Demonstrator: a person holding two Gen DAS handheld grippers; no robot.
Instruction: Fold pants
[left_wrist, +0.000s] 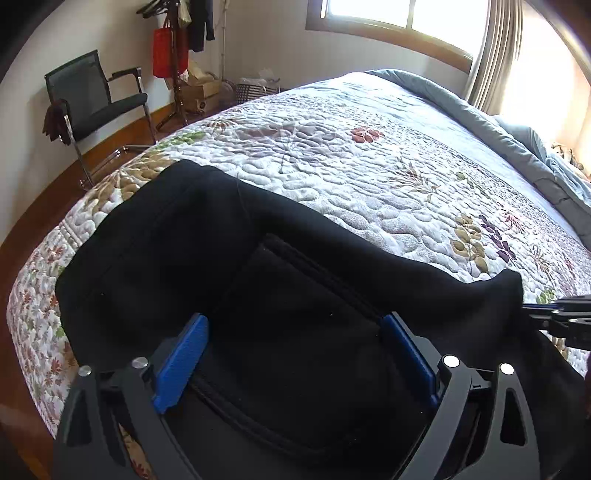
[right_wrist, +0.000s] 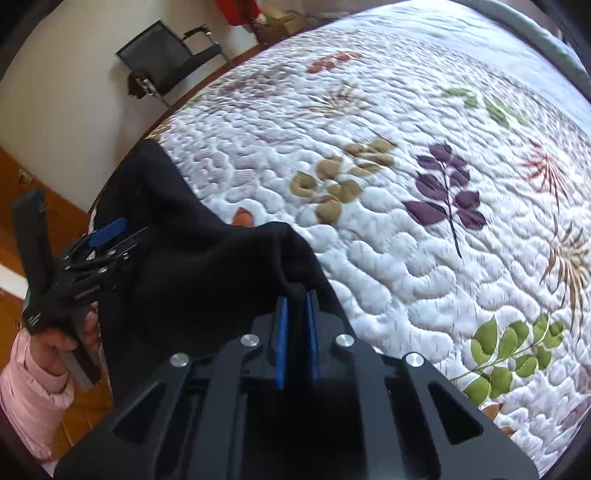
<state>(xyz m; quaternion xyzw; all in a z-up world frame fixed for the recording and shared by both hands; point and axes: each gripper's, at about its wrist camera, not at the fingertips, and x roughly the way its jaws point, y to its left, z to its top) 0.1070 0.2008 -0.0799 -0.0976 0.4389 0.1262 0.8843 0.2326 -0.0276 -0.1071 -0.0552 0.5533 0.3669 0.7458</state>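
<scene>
Bed (left_wrist: 369, 155), covered by a quilt (right_wrist: 406, 240) with a leaf print, fills most of both views. The pants (left_wrist: 207, 251), black, lie along the bed's near left edge, one part stretched toward the far left corner and another bunched under the tongs.

Progress, as judged: early to middle. The cloth appears doubled over near the waistband seam, but it is rumpled, not yet a flat packet; further folds and smoothing seem left to do.

Right tongs (right_wrist: 297, 332): pads nearly together, clamped on a raised fold of the pants, which lifts the cloth off the quilt. Left tongs (left_wrist: 291, 354): pads wide apart, hovering over or resting on the dark cloth with nothing gripped; whether they touch it cannot be told.

Surroundings: a grey duvet (left_wrist: 517, 144) heaped along the far right side of the bed; a black chair (left_wrist: 96, 99) on the wood floor at far left; a coat stand (left_wrist: 177, 55) with a red bag beside boxes by the wall; a window (left_wrist: 399, 18) beyond.

Obstructions: none on the quilt beside the pants. The bed edge is close, so cloth could slip toward the floor.
</scene>
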